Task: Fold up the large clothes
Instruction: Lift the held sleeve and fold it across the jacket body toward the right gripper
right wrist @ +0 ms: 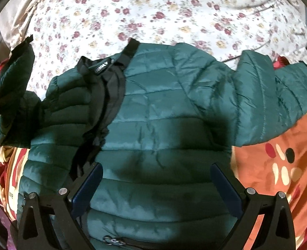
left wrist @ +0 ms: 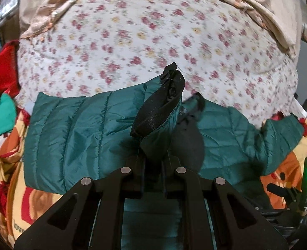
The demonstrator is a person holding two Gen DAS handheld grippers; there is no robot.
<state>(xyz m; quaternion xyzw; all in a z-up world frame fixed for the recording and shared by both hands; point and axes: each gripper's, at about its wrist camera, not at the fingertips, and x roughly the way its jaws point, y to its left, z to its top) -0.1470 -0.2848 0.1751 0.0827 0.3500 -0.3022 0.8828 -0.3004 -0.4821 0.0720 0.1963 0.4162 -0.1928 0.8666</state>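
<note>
A dark green quilted puffer jacket [right wrist: 164, 108] with black lining at the collar [right wrist: 109, 83] lies spread on the bed. My left gripper [left wrist: 153, 160] is shut on one sleeve [left wrist: 155, 137], whose black cuff [left wrist: 164, 104] sticks up past the fingers. In the right wrist view that lifted sleeve [right wrist: 13, 79] hangs at the far left, above the jacket's shoulder. My right gripper [right wrist: 156, 179] hovers open over the jacket's body, blue pads [right wrist: 88, 187] wide apart with nothing between them. The other sleeve [right wrist: 278, 95] lies out to the right.
A white floral sheet [left wrist: 153, 31] covers the bed beyond the jacket. An orange, yellow and red flowered blanket [right wrist: 278, 166] lies under it. Red and green clothes [left wrist: 1, 87] are piled at the left. Beige cloth [left wrist: 257, 4] rims the far side.
</note>
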